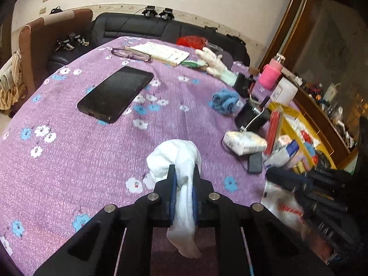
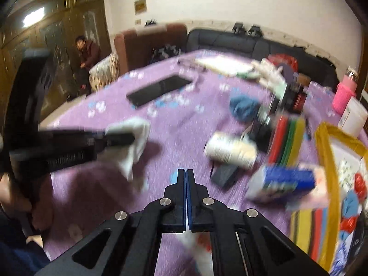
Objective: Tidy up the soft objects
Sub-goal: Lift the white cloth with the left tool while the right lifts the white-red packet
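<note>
Bench covered by a purple floral cloth (image 1: 69, 161). On it: a black phone (image 1: 116, 94) lying flat, face up; spectacles (image 1: 131, 55) beside an open booklet (image 1: 161, 51) at the far edge. Right side crowded: a pink bottle (image 1: 270, 74), a white tub (image 1: 284, 90), a black box (image 1: 251, 115) with a white cable. A dark sofa (image 1: 142, 26) and a brown armchair (image 1: 46, 36) stand behind the bench.
</note>
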### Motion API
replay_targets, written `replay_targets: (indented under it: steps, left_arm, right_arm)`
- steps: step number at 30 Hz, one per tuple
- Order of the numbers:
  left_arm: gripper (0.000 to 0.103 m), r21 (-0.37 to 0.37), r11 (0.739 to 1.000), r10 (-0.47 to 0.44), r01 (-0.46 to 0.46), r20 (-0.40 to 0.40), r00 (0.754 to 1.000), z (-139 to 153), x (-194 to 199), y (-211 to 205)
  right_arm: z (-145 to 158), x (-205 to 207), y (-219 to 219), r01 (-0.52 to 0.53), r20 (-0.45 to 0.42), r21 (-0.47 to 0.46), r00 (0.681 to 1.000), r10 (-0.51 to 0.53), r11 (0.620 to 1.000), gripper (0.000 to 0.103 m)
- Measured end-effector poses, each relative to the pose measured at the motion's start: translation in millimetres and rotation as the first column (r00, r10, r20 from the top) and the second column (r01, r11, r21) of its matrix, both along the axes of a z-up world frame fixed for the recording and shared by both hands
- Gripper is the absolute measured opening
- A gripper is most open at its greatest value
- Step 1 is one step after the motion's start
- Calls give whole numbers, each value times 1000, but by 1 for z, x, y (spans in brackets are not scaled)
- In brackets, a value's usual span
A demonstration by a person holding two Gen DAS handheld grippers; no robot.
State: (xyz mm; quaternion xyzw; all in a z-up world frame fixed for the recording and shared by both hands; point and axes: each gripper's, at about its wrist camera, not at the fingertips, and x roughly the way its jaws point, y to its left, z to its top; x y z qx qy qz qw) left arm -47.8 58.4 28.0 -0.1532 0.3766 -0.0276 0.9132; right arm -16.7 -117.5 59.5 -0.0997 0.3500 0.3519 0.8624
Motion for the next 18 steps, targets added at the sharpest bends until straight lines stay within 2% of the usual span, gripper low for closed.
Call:
replay_targets:
  steps: [4, 8, 18]
  left_arm:
    - [11, -24, 1000, 3, -2, 13, 1000, 0, 0, 4]
    - [11, -51, 999, -15, 17, 33, 999, 1, -2, 5]
    - [11, -16, 1000, -9, 10, 51, 999, 3, -4, -1]
  right_arm:
    - [10, 7, -4, 56, 56, 70, 997, -60, 996, 2]
    - [0, 18, -14, 91, -12, 120, 996, -91, 989, 2]
    - [5, 20, -30, 106, -10, 180, 994, -106, 978, 2]
